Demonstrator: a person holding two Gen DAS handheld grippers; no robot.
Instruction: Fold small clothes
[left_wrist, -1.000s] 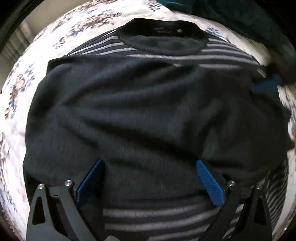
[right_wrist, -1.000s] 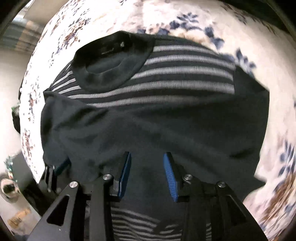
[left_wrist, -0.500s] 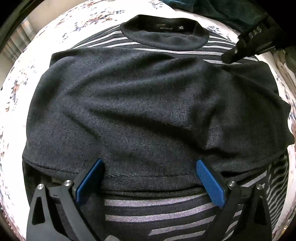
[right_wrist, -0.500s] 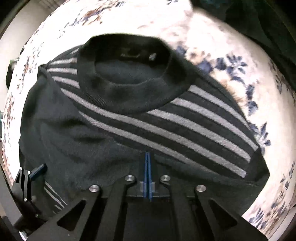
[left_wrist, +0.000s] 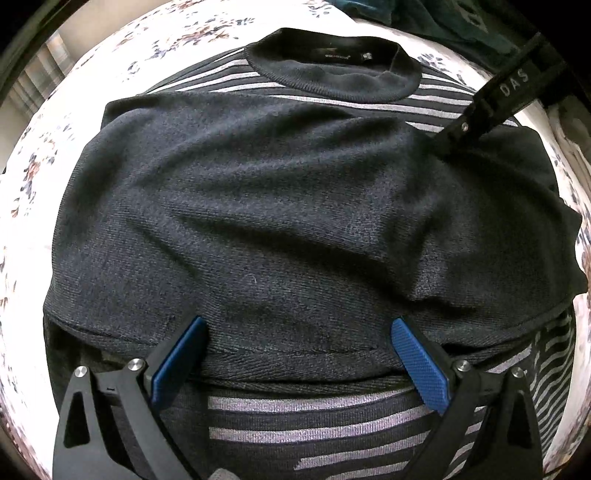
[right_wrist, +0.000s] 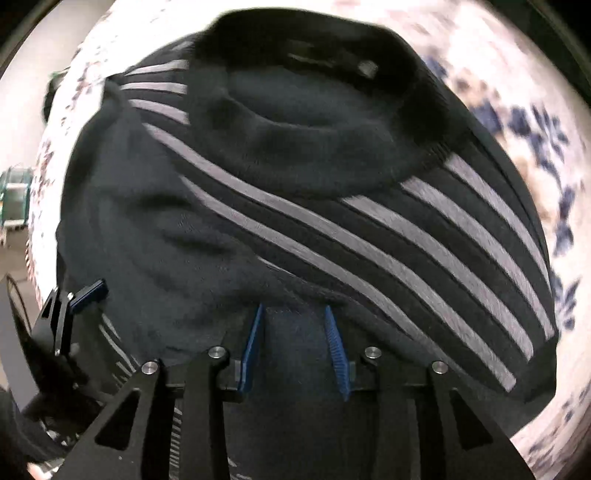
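Note:
A dark knit sweater (left_wrist: 295, 221) with grey stripes lies on a floral sheet, its plain lower part folded up over the striped chest. Its round collar (left_wrist: 332, 70) is at the far end. My left gripper (left_wrist: 295, 332) is open wide just above the folded hem edge, holding nothing. My right gripper (right_wrist: 293, 317) is partly open, its blue pads (right_wrist: 334, 347) apart over the fold's top edge near the collar (right_wrist: 314, 110); no cloth is pinched. The right gripper's black body shows in the left view (left_wrist: 491, 107), and the left gripper in the right view (right_wrist: 85, 291).
The white floral bedsheet (left_wrist: 44, 155) surrounds the sweater. Dark teal cloth (left_wrist: 424, 18) lies beyond the collar at the far right. Striped sleeve fabric (left_wrist: 554, 387) sticks out at the lower right.
My right gripper was shut half a second ago and has opened partway, moving closer to the collar. The left gripper stays open over the hem; the fold has settled.

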